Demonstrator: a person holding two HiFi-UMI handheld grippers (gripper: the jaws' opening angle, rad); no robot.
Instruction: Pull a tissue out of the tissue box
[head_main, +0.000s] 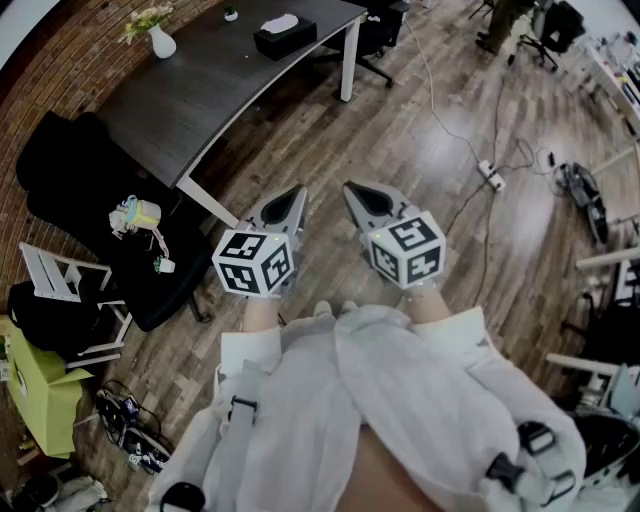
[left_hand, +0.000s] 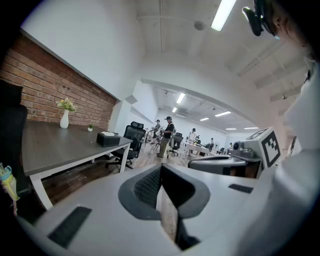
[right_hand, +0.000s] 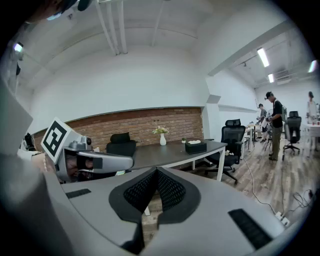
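Note:
The black tissue box (head_main: 285, 37) with a white tissue poking from its top sits on the dark table (head_main: 200, 90), far ahead of me; it also shows as the tissue box (left_hand: 108, 138) in the left gripper view and the tissue box (right_hand: 195, 146) in the right gripper view. My left gripper (head_main: 293, 195) and right gripper (head_main: 355, 190) are held side by side over the wooden floor, well short of the table. Both point slightly down. The left gripper (left_hand: 161, 172) has its jaws together and empty. The right gripper (right_hand: 156, 175) is shut too, with nothing in it.
On the table stand a white vase with flowers (head_main: 160, 40) and a small plant pot (head_main: 231, 13). Black chairs (head_main: 70, 170) and a white folding chair (head_main: 60, 280) stand at the left. A power strip with cables (head_main: 490, 175) lies on the floor. People (left_hand: 167, 135) stand far off.

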